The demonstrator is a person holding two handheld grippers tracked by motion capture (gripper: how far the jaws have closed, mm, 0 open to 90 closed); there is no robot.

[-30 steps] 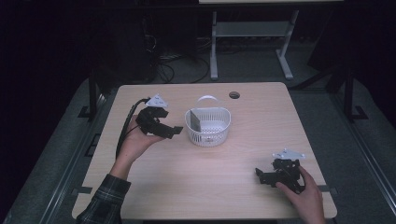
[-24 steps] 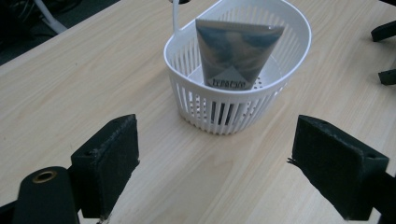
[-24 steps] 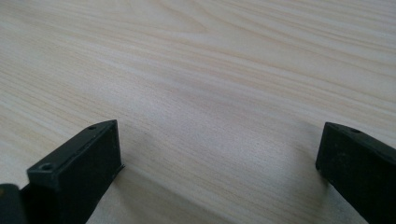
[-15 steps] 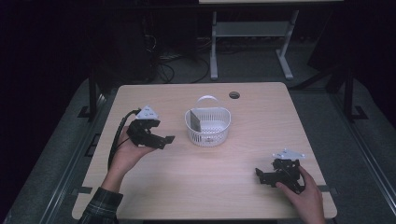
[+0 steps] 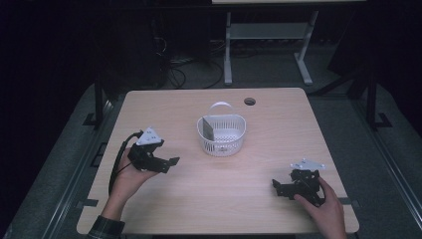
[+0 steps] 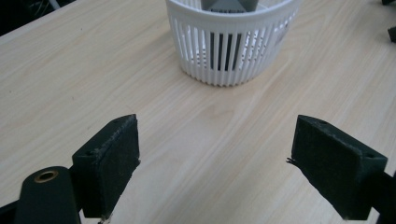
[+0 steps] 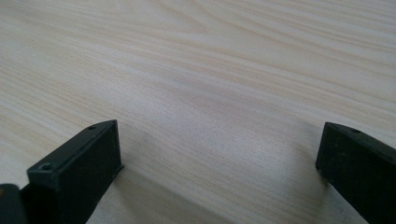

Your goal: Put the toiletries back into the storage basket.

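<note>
A white slatted basket (image 5: 222, 133) with a thin handle stands near the middle of the wooden table (image 5: 199, 199). A grey flat object (image 5: 206, 128) leans upright inside it at its left. In the left gripper view the basket (image 6: 233, 39) is ahead, beyond wide-apart jaws with bare wood between them. My left gripper (image 5: 169, 163) is open, held low at the table's left, pointing right toward the basket. My right gripper (image 5: 278, 188) is open near the front right corner, low over bare wood (image 7: 210, 116).
A round cable hole (image 5: 250, 101) sits in the table's far right part. A black cable (image 5: 119, 159) trails from the left gripper over the left edge. A white desk frame (image 5: 263, 40) stands on the floor behind the table.
My left gripper has drawn back from beside the basket toward the front left of the table. The right gripper has stayed in place.
</note>
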